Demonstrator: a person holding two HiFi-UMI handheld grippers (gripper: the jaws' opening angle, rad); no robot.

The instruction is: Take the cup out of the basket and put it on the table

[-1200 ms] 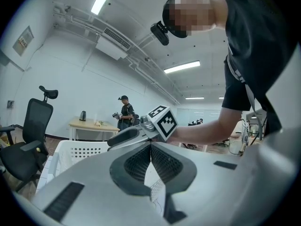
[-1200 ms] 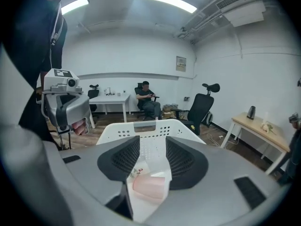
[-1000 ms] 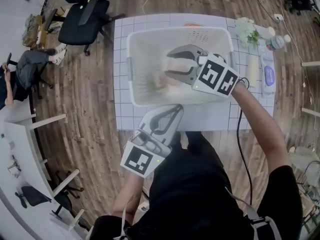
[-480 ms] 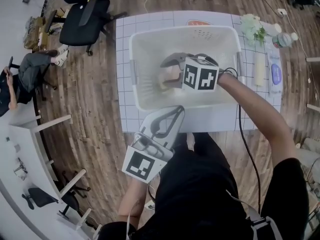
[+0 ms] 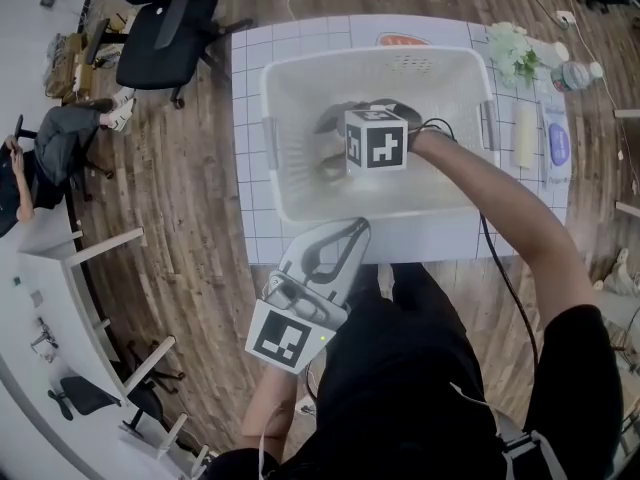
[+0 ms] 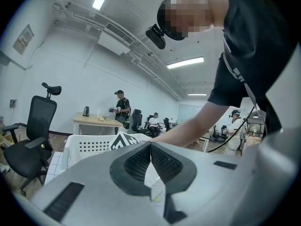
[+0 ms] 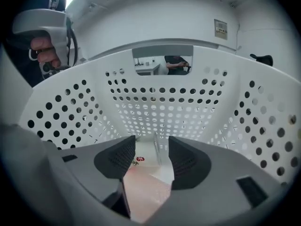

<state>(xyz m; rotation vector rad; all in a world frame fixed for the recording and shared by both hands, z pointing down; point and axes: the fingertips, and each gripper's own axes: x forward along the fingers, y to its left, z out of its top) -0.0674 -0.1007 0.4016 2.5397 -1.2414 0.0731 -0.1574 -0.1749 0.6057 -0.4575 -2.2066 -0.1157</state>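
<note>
A white perforated basket (image 5: 275, 158) stands on the white gridded table (image 5: 250, 118). My right gripper (image 5: 335, 146) reaches down inside it, its marker cube on top. The pinkish-and-white cup (image 5: 328, 160) lies on the basket floor, mostly hidden by the cube. In the right gripper view the cup (image 7: 146, 182) lies between the jaws of the right gripper (image 7: 153, 149), which have just been opening and stand open. The basket wall (image 7: 160, 102) is straight ahead. My left gripper (image 5: 355, 230) hovers at the table's near edge, shut and empty (image 6: 150, 145), facing the basket (image 6: 89, 145).
At the table's right end lie a bunch of flowers (image 5: 510, 58), a bottle (image 5: 573, 73), a cream roll (image 5: 525, 133) and a blue-labelled pack (image 5: 557, 143). A black office chair (image 5: 165, 23) stands beyond the table's left corner on the wooden floor.
My right gripper has sunk deeper into the basket and tipped more steeply down, and its jaws have widened around the cup. The left gripper has stayed in place.
</note>
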